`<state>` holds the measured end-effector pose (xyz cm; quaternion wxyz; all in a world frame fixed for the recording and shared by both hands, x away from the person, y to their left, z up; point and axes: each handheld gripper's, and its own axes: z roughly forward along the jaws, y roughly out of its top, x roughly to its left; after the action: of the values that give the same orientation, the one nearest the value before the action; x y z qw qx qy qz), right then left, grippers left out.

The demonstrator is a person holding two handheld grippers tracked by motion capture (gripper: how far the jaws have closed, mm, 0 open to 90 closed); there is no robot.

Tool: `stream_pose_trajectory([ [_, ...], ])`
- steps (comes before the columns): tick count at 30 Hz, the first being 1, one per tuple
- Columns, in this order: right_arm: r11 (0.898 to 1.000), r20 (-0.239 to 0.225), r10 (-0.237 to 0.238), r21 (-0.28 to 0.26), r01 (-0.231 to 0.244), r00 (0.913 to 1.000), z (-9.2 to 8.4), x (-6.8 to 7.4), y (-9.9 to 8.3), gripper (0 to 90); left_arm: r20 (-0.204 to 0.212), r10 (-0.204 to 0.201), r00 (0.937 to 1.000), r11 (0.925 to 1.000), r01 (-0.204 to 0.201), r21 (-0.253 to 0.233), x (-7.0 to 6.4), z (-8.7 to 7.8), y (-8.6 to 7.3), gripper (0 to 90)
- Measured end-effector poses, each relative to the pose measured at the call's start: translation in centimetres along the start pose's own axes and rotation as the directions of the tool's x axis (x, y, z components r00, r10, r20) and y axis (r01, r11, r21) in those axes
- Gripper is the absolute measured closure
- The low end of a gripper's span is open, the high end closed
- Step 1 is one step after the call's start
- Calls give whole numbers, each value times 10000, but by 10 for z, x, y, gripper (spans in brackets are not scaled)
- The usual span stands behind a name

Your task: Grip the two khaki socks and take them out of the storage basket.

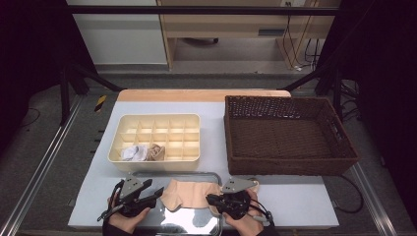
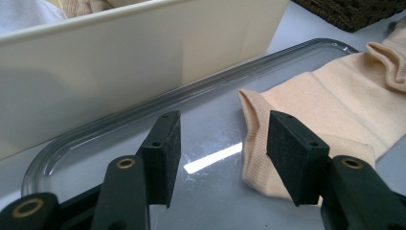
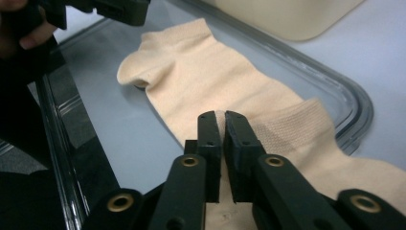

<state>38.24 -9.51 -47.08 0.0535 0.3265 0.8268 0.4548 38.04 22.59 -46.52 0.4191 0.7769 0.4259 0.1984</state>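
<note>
High view: sock [image 1: 189,195] lies between left gripper [image 1: 158,192] and right gripper [image 1: 210,199].

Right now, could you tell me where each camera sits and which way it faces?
High view: above the person's side, looking forward and down on the table; both hands and hand-held grippers show.
Left gripper view: rides the left hand-held gripper, jaws apart, facing the sock on the tray.
Right gripper view: rides the right hand-held gripper, jaws nearly together over the sock.
All three share sock and tray.
</note>
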Motion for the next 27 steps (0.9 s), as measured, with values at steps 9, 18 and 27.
stream_pose_trajectory([
  [9, 9959, 419, 189, -891, -151, 9989, -20, -12, 4, 702, 175, -60, 9998, 9994, 65, -332, -2, -6, 7, 459],
  [18, 9906, 1653, 604, -1309, -388, 9844, -55, -42, -5, 651, 278, 219, 9994, 9973, -199, -712, -11, -14, 22, 457],
  [27, 9925, 2359, 807, -1085, -563, 9684, -68, -62, -14, 672, 727, 610, 9955, 9948, -547, -853, -35, -7, 38, 458],
])
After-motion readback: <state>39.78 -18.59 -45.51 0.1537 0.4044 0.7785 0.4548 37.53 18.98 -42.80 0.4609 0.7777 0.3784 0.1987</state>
